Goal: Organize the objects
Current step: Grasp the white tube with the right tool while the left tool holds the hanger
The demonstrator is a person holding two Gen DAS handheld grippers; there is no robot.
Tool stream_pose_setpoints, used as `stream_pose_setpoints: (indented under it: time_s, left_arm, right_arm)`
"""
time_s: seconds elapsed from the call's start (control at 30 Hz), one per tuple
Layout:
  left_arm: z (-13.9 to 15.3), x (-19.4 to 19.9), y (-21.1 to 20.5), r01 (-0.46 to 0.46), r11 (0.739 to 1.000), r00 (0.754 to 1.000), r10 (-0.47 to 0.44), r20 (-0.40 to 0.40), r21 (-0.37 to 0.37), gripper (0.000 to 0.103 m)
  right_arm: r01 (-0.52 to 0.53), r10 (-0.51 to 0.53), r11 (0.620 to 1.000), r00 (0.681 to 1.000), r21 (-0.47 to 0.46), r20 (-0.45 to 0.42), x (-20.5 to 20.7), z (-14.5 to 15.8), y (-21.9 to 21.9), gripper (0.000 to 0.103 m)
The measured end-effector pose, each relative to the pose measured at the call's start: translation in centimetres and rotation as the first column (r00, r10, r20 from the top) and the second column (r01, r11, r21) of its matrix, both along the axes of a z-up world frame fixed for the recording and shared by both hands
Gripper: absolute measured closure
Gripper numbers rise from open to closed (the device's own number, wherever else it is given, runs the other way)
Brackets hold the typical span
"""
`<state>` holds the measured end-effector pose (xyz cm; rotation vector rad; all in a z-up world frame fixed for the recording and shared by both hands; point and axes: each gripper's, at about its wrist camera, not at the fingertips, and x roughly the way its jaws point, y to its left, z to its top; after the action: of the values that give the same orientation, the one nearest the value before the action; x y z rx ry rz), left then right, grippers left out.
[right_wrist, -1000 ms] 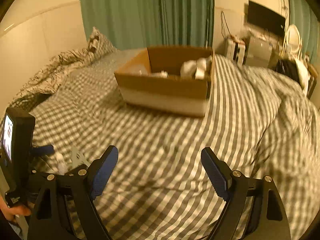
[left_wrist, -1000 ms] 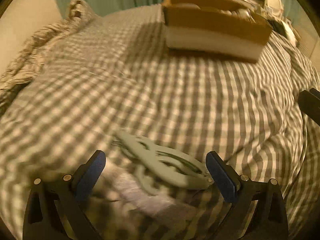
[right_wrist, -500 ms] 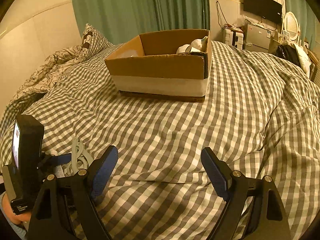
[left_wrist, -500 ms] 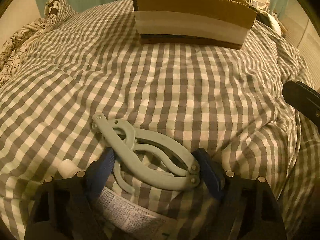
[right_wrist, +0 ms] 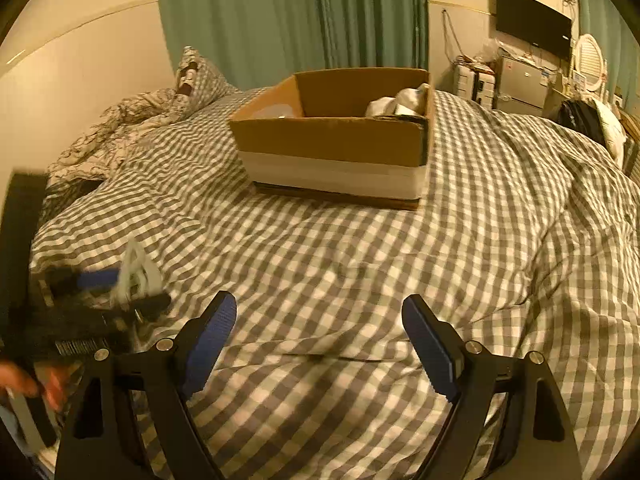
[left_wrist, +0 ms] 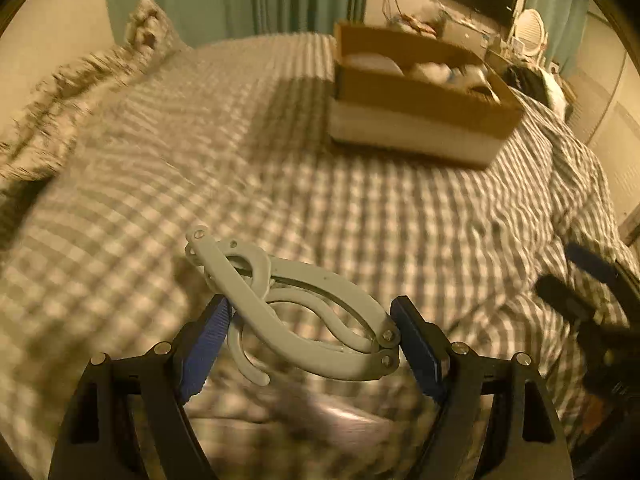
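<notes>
A big bed is covered by a grey and white checked blanket [right_wrist: 360, 264]. A crumpled patterned quilt [right_wrist: 116, 140] is seen at the far left of the bed, by a checked pillow [right_wrist: 200, 76]. Green curtains [right_wrist: 288, 16] are hung behind the bed. A dark screen [right_wrist: 532, 20] is fixed to the wall at the far right.

A brown cardboard box [right_wrist: 332, 140] with a white band low on its sides is set on the blanket, far from both grippers. Some white things [right_wrist: 400, 102] are seen inside the box, but what they are cannot be told.

The left gripper [left_wrist: 312, 344] is held low over the near part of the blanket. A pale green folding hanger [left_wrist: 296, 308] is clamped between its blue pads [left_wrist: 204, 344], and it is lifted a little off the blanket. The hanger is folded up, with its hook curled at the bottom.

The right gripper [right_wrist: 320, 344] is held over the blanket, well apart from the box. Its fingers [right_wrist: 428, 344] are spread wide, and nothing is held between them. At the left edge of the right view, a blurred bit of a hand [right_wrist: 24, 380] is seen.
</notes>
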<state>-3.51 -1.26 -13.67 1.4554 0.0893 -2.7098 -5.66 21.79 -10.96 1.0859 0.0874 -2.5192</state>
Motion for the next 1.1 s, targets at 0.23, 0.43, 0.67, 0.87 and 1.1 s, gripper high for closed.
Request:
stream_pose_setpoints:
  time_s: [0.23,0.43,0.67,0.87,1.1]
  left_arm:
    - [1.9,0.8,-3.4,0.000,0.994,1.000,-0.003,-0.022,-0.112,0.020]
    - [2.5,1.2,-6.0,-0.017,0.991,0.999,0.013,-0.030,-0.130,0.020]
    - [1.7,1.1,-7.5,-0.024,0.993,1.000,0.022,-0.016,-0.119,0.020]
    - [1.5,0.9,-7.2,-0.015,0.993,1.000,0.013,-0.014,-0.120,0.020]
    - [1.8,0.9,-6.7,-0.004,0.995,1.000,0.003,-0.015,-0.103,0.020]
  right_arm:
    - [-0.166,0.166,0.986,0.986,-0.004,0.021,1.6,-0.9,-5.6,0.018]
    - [-0.323,0.322,0.946,0.945,0.018,0.055,3.0,-2.8,-11.8,0.018]
    - [-0.400,0.390,0.915,0.910,0.051,0.139,3.3,-6.1,-15.6,0.033]
    - [-0.409,0.395,0.911,0.902,0.056,0.172,2.8,-7.2,-15.6,0.058]
    - [-0.366,0.356,0.930,0.922,0.043,0.150,2.5,-6.1,-13.8,0.081]
